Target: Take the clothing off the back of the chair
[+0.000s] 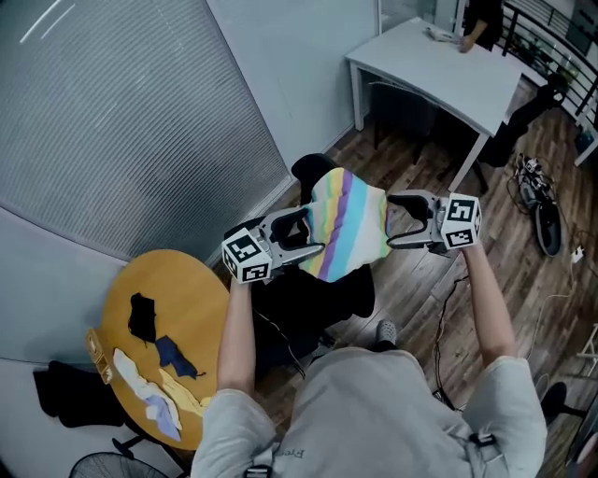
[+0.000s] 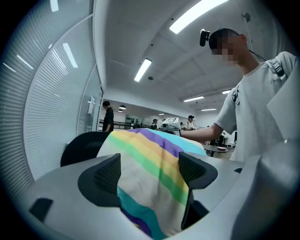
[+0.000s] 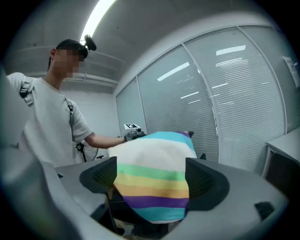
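Observation:
A piece of clothing [image 1: 348, 229] with white, green, yellow, purple and teal stripes hangs over the back of a black office chair [image 1: 313, 170]. My left gripper [image 1: 313, 231] stands at its left edge and my right gripper [image 1: 392, 221] at its right edge, both at the height of the chair back. In the left gripper view the striped cloth [image 2: 140, 145] fills the gap of the left gripper [image 2: 150, 171], whose jaws stand wide apart. The right gripper [image 3: 151, 176] is likewise open, with the cloth [image 3: 152, 159] hanging between its jaws. The chair back [image 2: 79, 145] shows behind the cloth.
A round yellow table [image 1: 192, 289] with several scraps of cloth stands at the left, against a glass wall with blinds [image 1: 112, 121]. A white desk [image 1: 439, 65] stands at the back right, a person [image 1: 481, 23] beside it. Cables and shoes [image 1: 542, 215] lie on the wooden floor.

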A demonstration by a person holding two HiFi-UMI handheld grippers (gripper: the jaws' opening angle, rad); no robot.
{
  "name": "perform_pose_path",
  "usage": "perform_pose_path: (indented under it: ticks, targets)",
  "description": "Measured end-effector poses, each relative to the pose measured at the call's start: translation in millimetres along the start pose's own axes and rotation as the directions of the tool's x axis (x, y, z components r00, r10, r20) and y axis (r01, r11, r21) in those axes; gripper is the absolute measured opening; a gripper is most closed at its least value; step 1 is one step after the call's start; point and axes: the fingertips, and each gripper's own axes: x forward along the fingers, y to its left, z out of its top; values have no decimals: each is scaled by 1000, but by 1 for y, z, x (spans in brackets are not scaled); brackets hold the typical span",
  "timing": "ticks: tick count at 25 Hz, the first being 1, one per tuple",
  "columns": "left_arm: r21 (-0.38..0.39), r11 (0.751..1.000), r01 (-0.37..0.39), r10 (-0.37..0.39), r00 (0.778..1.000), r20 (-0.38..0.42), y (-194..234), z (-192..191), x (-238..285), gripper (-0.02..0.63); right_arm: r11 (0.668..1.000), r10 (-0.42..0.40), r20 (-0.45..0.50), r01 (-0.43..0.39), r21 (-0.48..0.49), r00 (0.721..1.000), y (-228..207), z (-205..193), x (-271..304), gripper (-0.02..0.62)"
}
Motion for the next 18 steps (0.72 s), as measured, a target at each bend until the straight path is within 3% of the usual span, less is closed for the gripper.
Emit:
perform_pose_path:
  ticks: [5, 9, 12, 18]
  targets:
    - [-13, 998, 54, -55, 996, -73, 22, -16, 30, 425, 997, 16, -56, -12, 71, 998, -33, -10, 20, 431]
    - [-44, 989, 140, -144, 985, -99, 22, -19, 46, 430, 981, 120, -72, -108, 158, 990, -41, -11, 44, 430]
    - [-61, 986, 157, -162, 984, -77, 20, -19, 49, 428, 963, 186, -28, -177, 202, 982, -34, -12, 55, 428]
    - [-69, 990, 122, -125, 992, -34, 20, -19, 48, 425, 975, 113, 40, -118, 189, 993, -38, -14, 55, 425]
